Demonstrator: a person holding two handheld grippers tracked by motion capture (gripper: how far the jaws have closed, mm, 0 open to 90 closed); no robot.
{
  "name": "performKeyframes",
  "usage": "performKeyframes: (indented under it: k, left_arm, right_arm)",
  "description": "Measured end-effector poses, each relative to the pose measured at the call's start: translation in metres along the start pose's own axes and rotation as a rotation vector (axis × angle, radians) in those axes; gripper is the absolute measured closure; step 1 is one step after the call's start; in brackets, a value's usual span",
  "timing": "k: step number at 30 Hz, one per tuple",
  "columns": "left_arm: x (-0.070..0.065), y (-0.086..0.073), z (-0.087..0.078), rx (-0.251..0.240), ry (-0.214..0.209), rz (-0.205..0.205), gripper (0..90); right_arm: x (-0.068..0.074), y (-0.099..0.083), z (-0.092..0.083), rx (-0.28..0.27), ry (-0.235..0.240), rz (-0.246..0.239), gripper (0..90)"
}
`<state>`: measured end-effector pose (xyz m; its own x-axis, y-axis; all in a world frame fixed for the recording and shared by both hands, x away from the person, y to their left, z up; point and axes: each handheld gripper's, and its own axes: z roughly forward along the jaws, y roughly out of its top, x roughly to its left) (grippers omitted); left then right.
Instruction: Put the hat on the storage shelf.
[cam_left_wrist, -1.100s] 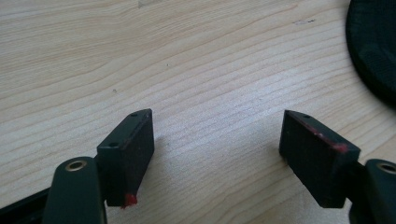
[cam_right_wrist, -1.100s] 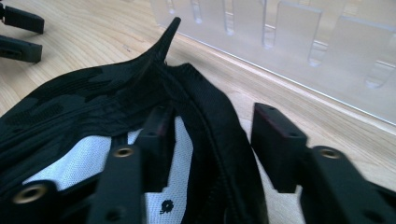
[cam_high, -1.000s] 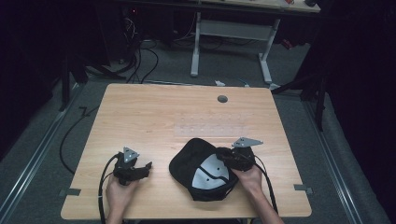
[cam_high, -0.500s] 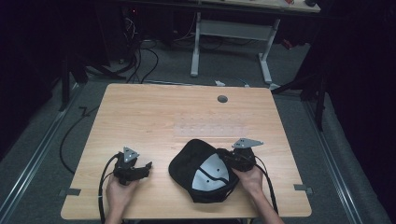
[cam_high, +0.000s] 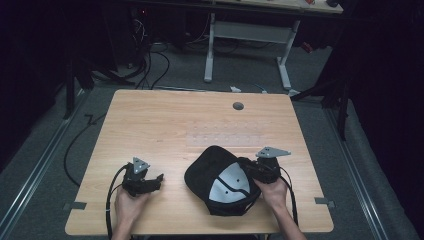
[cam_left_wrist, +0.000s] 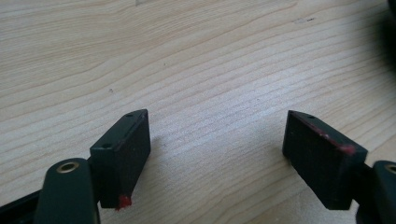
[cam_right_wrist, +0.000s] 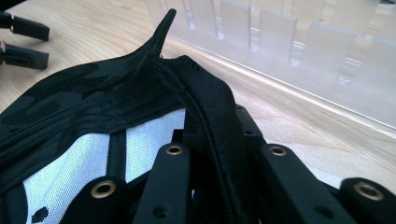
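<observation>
A black cap (cam_high: 220, 181) lies upside down on the wooden table (cam_high: 165, 125), its white lining facing up. My right gripper (cam_high: 248, 168) is at the cap's right edge. In the right gripper view the right gripper (cam_right_wrist: 219, 140) is shut on the cap's black rim (cam_right_wrist: 210, 107), which is pinched between the jaws. My left gripper (cam_high: 158, 178) sits low over the bare table, left of the cap. In its own view the left gripper (cam_left_wrist: 217, 154) stands open with only wood between the jaws, which have just opened a little further.
A clear slotted plastic rack (cam_high: 225, 140) lies on the table just beyond the cap, close behind it in the right gripper view (cam_right_wrist: 289, 42). A round cable hole (cam_high: 238, 106) is near the far edge. Cables (cam_high: 150, 70) run over the floor at the back left.
The right gripper has pressed in on the cap's rim and the cap's right edge has shifted slightly. The left hand has stayed in place.
</observation>
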<state>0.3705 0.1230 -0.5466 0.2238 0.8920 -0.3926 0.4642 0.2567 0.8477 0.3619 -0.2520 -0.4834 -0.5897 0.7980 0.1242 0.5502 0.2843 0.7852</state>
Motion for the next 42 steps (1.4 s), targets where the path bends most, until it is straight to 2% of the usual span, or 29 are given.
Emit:
performKeyframes:
  k: [2, 5, 12, 13, 14, 17, 24, 27, 33, 42]
  left_arm:
    - [-0.001, 0.0, -0.001, 0.003, -0.001, 0.002, 24.3]
    - [-0.006, 0.0, -0.005, -0.009, -0.032, 0.0, 27.1]
    - [-0.033, 0.001, -0.02, -0.037, -0.151, 0.03, 27.8]
    - [-0.033, 0.001, -0.02, -0.037, -0.151, 0.03, 28.0]
    - [-0.042, 0.0, -0.023, -0.027, -0.188, 0.04, 27.9]
    - [-0.058, -0.002, -0.026, -0.019, -0.239, 0.06, 27.3]
    - [-0.086, -0.009, -0.03, -0.007, -0.316, 0.134, 22.8]
    - [-0.093, -0.011, -0.029, 0.0, -0.336, 0.139, 21.6]
    - [-0.102, -0.014, -0.026, 0.015, -0.349, 0.153, 19.5]
    - [-0.111, -0.014, -0.025, -0.025, -0.351, 0.185, 15.0]
  right_arm:
    - [-0.001, 0.0, -0.003, -0.006, -0.003, 0.006, 79.9]
    - [-0.003, 0.001, -0.008, -0.011, -0.014, 0.02, 79.9]
    - [-0.006, 0.002, -0.017, -0.03, -0.02, 0.05, 79.9]
    - [-0.007, 0.002, -0.018, -0.033, -0.02, 0.054, 79.9]
    - [-0.007, 0.003, -0.02, -0.036, -0.021, 0.061, 79.9]
    - [-0.008, 0.005, -0.023, -0.042, -0.026, 0.067, 79.9]
    - [-0.006, 0.012, -0.029, -0.045, -0.035, 0.068, 79.9]
    - [-0.006, 0.014, -0.029, -0.045, -0.031, 0.077, 79.9]
    - [-0.003, 0.019, -0.028, -0.048, -0.025, 0.08, 79.9]
    - [0.003, 0.026, -0.022, -0.033, -0.02, 0.072, 79.8]
